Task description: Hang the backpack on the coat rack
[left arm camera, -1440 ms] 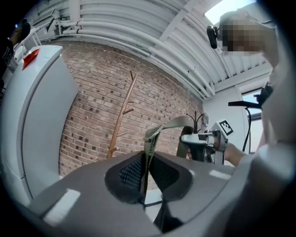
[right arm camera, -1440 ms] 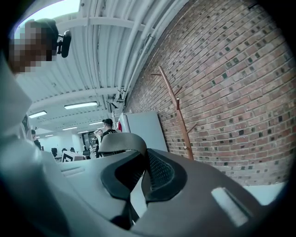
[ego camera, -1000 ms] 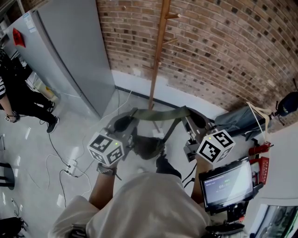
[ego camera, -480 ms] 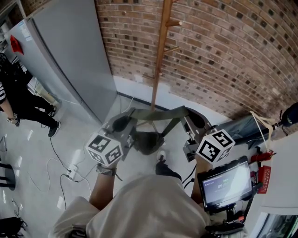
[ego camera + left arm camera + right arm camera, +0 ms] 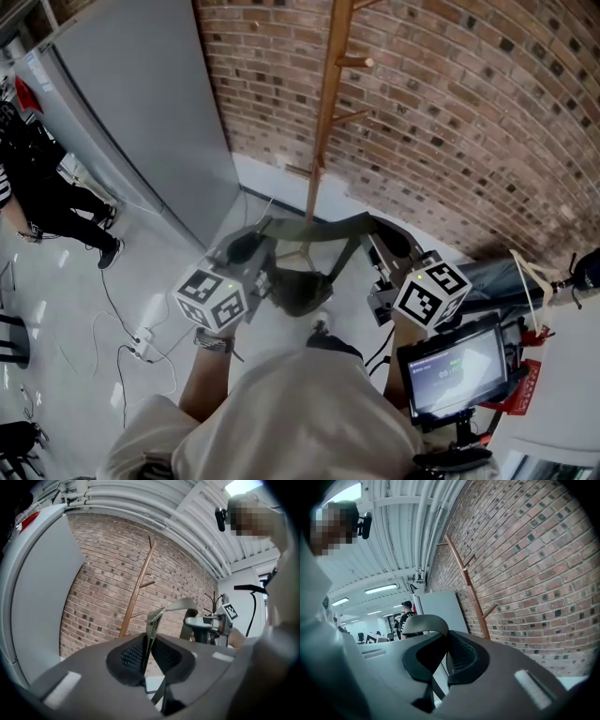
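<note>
Top of the coat rack (image 5: 323,112) runs off the far edge of the head view, and its foot is partly tucked behind the strap (image 5: 314,228). The backpack (image 5: 298,286) shows only as a dark lump under that strap, its sides masked by the claws' bodies. One strap end disappears between the pressed jaws of the left claw (image 5: 147,654), the other between those of the right claw (image 5: 443,654). Screen (image 5: 453,367) near right: figures too small to read. Bystander (image 5: 42,187) on the left, sliced by the view's edge.
</note>
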Available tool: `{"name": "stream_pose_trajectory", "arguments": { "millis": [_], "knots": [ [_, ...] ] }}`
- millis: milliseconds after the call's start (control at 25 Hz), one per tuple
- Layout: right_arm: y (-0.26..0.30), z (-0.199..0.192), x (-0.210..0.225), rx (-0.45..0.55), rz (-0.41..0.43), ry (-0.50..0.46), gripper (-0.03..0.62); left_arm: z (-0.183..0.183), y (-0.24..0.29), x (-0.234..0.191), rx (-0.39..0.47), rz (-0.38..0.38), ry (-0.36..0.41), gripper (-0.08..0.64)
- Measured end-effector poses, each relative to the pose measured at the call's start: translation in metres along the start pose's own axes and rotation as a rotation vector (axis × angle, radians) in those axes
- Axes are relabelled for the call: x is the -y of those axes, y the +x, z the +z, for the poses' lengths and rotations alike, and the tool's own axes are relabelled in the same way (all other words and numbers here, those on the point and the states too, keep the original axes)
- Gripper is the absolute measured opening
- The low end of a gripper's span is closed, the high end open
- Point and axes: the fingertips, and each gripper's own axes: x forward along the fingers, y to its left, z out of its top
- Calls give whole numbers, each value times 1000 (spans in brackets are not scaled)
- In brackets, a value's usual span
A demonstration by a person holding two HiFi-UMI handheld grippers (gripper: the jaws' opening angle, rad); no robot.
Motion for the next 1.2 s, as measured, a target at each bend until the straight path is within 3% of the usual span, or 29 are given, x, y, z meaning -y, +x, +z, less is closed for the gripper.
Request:
{"name": "stream_pose_trajectory", "arguments": {
  "millis": [840, 1200],
  "knots": [
    [51, 33, 79, -76, 221, -4, 9, 14, 88, -33, 84, 205, -73, 26],
    [82, 24, 105, -105, 210, 49, 9, 4, 105, -65, 35, 220, -108, 26]
  ]
}}
